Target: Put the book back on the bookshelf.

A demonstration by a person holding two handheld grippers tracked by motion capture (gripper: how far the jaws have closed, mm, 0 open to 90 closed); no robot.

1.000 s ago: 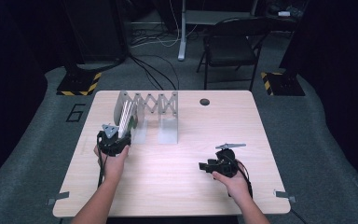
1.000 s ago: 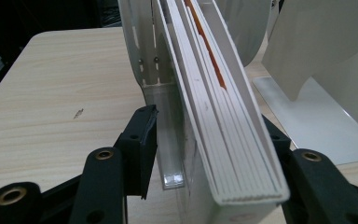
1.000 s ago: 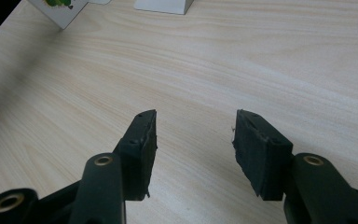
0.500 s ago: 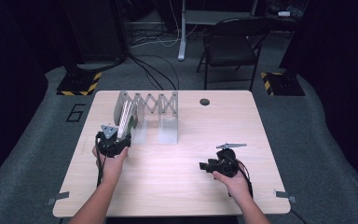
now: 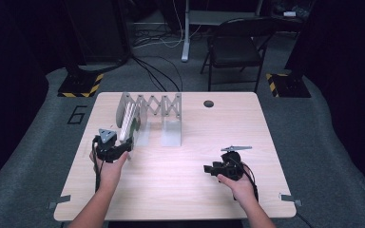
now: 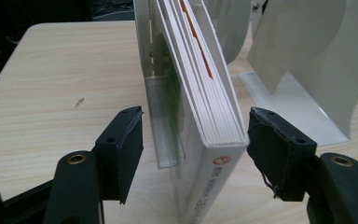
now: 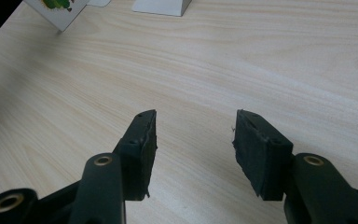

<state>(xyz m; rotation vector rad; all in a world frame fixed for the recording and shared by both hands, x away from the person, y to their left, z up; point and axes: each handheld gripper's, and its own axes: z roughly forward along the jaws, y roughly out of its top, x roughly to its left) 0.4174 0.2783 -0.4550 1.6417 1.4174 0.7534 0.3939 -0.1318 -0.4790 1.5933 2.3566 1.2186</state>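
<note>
At about nine o'clock on the wooden table [image 5: 180,190], the left gripper [image 5: 126,143] pointed toward the accordion-style white rack [image 5: 159,107] that stood at roughly eleven o'clock. A white book [image 6: 205,121] stood upright on its edge in the leftmost slot of that rack, leaning a little against a clear divider [image 6: 161,121]. In the left gripper view the book's lower corner, with a red mark on its spine, sat between the two black jaws, but both pads [image 6: 128,149] stood clear of it: a gap showed on each side, the right pad nearer the cover than the left. The jaws had just been opening, so the tongs were released, with the book between them and not pressed.

Toward twelve o'clock the rack's lattice of crossed bars joined its upright white panels, and a second panel [image 5: 172,128] stood just right of the book's slot with nothing in it. A small dark round hole [image 5: 208,103] lay in the tabletop at about one o'clock.

At about four o'clock the right gripper [image 5: 209,168] rested in the person's right hand [image 5: 235,183], low over the bare wood, well apart from the rack and pointing toward nine o'clock. In the right gripper view its jaws stood parted with only tabletop between the pads [image 7: 142,149], so those tongs were released and held nothing.
</note>
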